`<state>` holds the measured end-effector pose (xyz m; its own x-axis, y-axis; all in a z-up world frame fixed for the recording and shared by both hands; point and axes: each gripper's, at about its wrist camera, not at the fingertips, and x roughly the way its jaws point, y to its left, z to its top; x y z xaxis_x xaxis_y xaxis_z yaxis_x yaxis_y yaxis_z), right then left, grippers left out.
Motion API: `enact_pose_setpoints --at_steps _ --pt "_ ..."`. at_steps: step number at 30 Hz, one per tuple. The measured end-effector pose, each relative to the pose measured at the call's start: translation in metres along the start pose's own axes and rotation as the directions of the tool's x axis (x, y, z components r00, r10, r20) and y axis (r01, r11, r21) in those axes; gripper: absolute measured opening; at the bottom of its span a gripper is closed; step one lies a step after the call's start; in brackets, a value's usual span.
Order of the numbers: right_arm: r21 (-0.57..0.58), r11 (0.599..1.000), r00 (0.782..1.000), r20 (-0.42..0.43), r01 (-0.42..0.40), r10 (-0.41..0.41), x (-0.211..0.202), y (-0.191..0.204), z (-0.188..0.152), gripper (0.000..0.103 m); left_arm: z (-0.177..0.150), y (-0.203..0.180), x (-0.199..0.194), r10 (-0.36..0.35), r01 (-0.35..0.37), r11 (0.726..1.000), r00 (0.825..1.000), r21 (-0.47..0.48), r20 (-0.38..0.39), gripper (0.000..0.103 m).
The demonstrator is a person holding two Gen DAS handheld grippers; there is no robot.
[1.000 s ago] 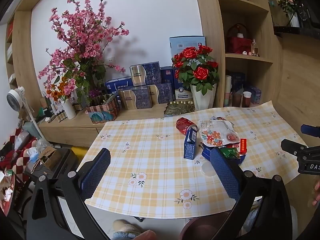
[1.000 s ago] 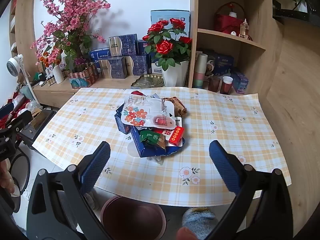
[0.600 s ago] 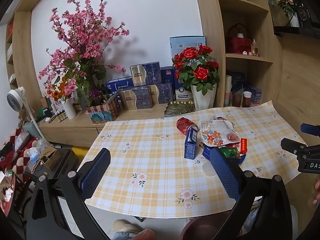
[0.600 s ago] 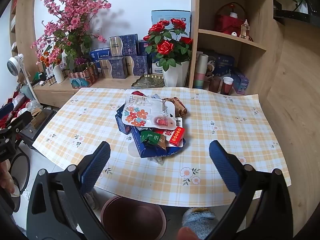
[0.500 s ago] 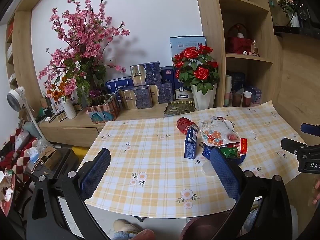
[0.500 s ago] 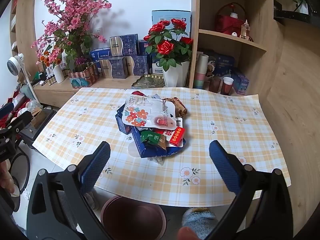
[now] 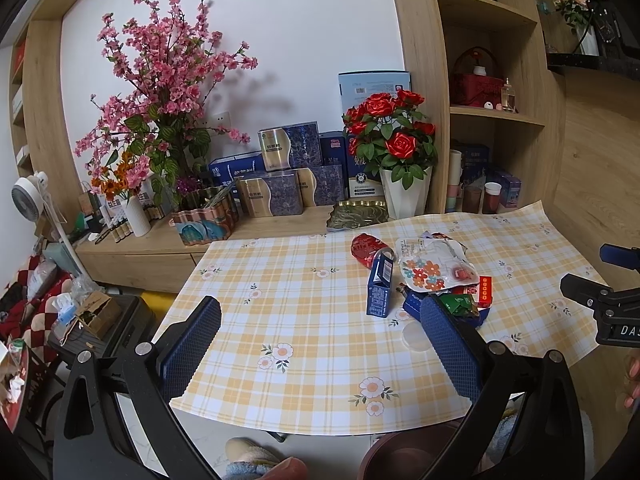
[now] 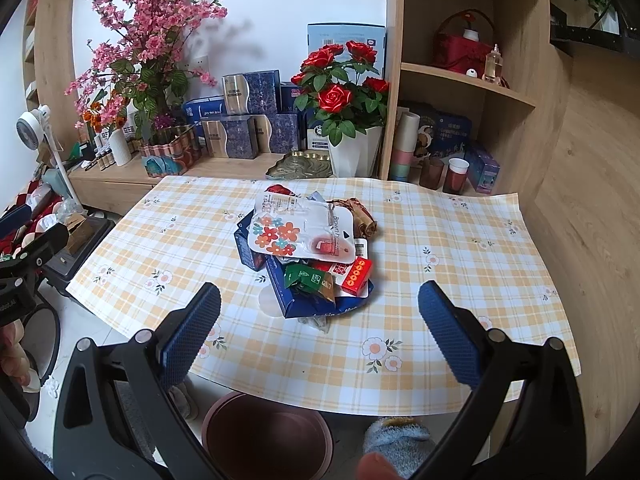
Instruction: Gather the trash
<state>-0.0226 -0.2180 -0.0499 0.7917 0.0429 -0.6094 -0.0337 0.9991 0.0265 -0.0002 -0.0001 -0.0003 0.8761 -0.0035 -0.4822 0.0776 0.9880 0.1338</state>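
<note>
A heap of trash (image 8: pixel 308 248) lies mid-table: a white flowered plastic pack (image 8: pixel 300 232) on top, blue cartons (image 8: pixel 316 300), a green wrapper (image 8: pixel 306 278), a small red box (image 8: pixel 356 276) and a brown crumpled wrapper (image 8: pixel 360 216). In the left wrist view the same heap (image 7: pixel 432 276) sits to the right, with a blue carton (image 7: pixel 380 286) standing upright beside it. My right gripper (image 8: pixel 320 324) is open, held short of the heap above the table's near edge. My left gripper (image 7: pixel 320 340) is open over bare tablecloth, left of the heap. A dark red bin (image 8: pixel 268 436) stands on the floor under the near edge.
The table carries a yellow checked cloth (image 8: pixel 440 248). Behind it a low wooden sideboard (image 7: pixel 136 248) holds a pot of red roses (image 8: pixel 348 120), pink blossoms (image 7: pixel 160 92) and blue gift boxes (image 7: pixel 288 176). Shelves (image 8: pixel 472 80) rise at the right. A person's slippered feet (image 8: pixel 396 440) show below.
</note>
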Motion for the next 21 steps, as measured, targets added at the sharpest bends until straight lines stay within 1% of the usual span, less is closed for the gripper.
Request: enact_pose_setpoints --at_steps 5,21 --pt "-0.002 1.0 1.0 0.0 0.001 -0.001 -0.0005 0.0006 -0.0007 0.097 -0.0093 -0.0032 0.0056 -0.002 0.002 1.0 1.0 0.002 -0.004 0.098" --pt "-0.003 1.0 1.0 -0.002 0.002 -0.002 -0.003 0.0023 -0.0011 0.097 -0.006 -0.0016 0.0042 -0.01 0.01 1.0 1.0 -0.006 -0.01 0.098"
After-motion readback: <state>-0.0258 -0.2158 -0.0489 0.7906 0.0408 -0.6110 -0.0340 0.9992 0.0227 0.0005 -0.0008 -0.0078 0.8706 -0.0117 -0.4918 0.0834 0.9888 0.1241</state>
